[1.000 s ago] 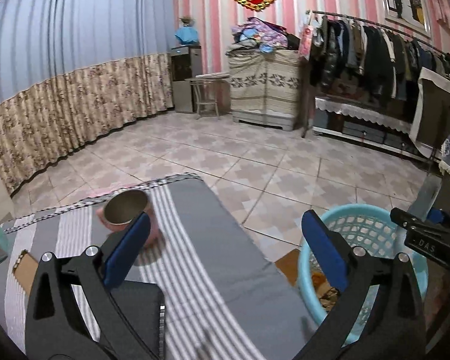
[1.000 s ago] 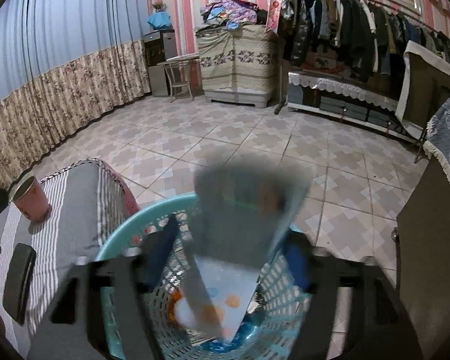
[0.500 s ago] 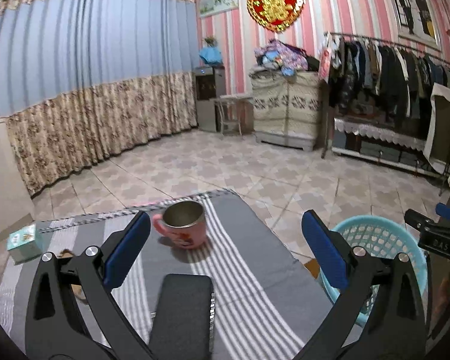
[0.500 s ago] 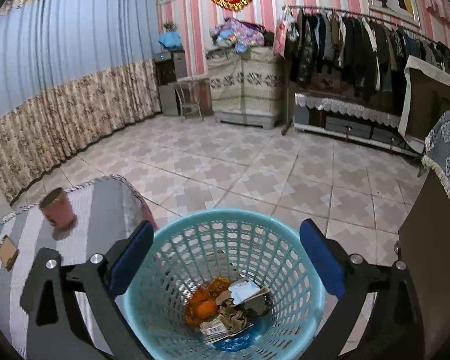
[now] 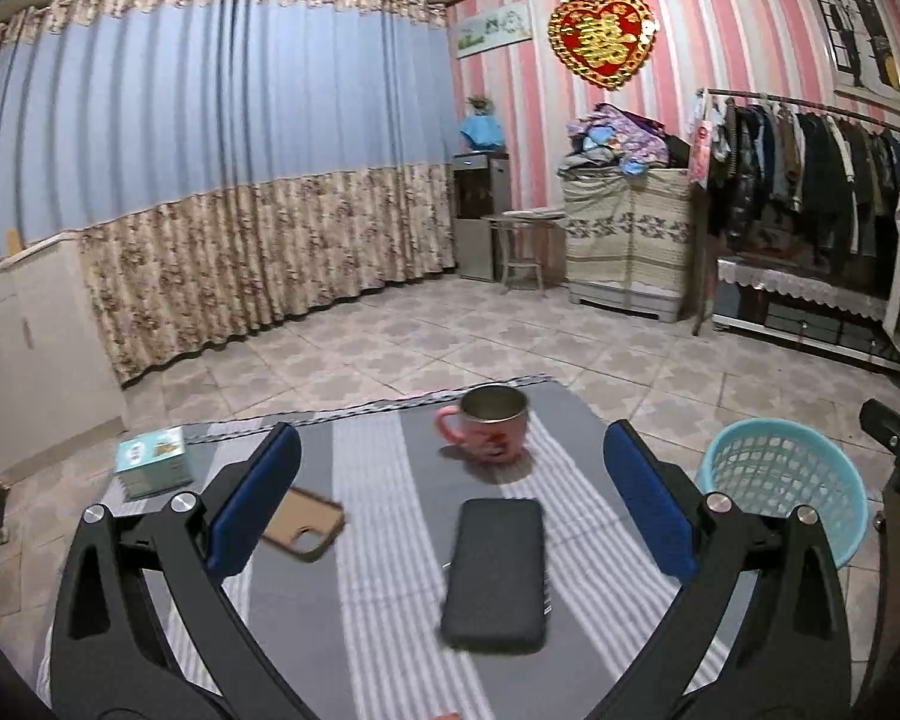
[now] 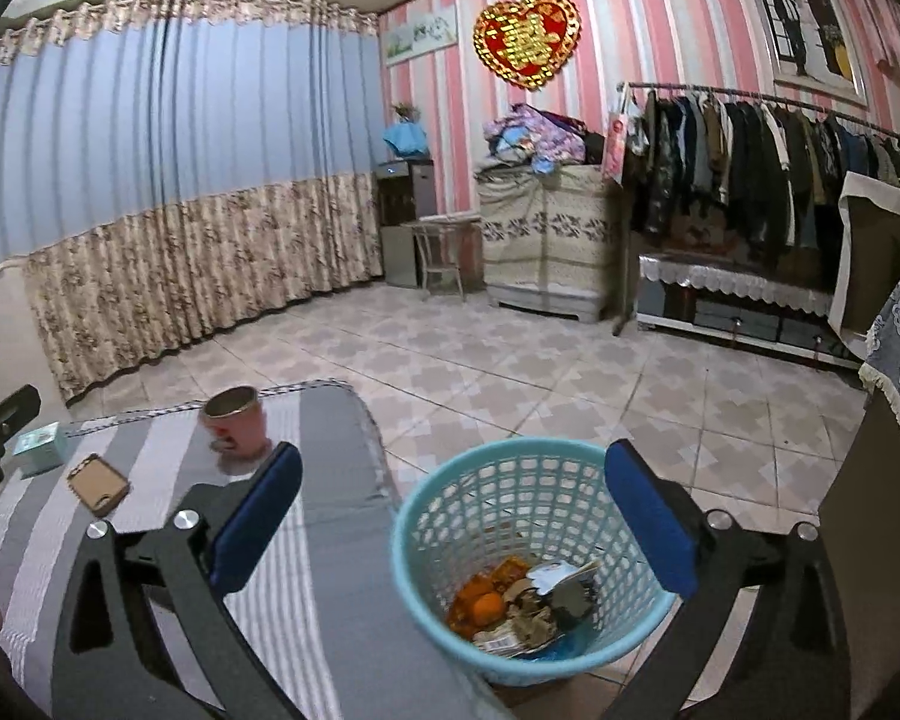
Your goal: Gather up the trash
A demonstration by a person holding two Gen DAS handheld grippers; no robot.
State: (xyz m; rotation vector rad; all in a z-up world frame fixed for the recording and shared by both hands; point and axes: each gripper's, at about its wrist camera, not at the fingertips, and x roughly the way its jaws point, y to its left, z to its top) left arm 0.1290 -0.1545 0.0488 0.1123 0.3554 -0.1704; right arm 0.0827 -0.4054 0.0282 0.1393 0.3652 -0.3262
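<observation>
Right gripper (image 6: 453, 513): jaws apart, just opened, empty, above trash basket (image 6: 642, 612). Left gripper (image 5: 450, 504): jaws apart, empty, over desk (image 5: 378, 540).

A lived-in home room: clothes rack (image 6: 750, 156), floor-length curtains (image 5: 210, 180), tiled floor (image 6: 510, 372).

Light blue lattice basket (image 6: 528, 546), orange peel (image 6: 480, 603) inside. Grey-and-white striped tablecloth (image 5: 384, 516). Pink mug (image 5: 491, 431), red print. Black pouch (image 5: 497, 575). Brown phone case (image 5: 303, 527). Teal box (image 5: 152, 461). Blue gripper pads (image 5: 255, 504). Pink striped wall (image 5: 726, 42).
</observation>
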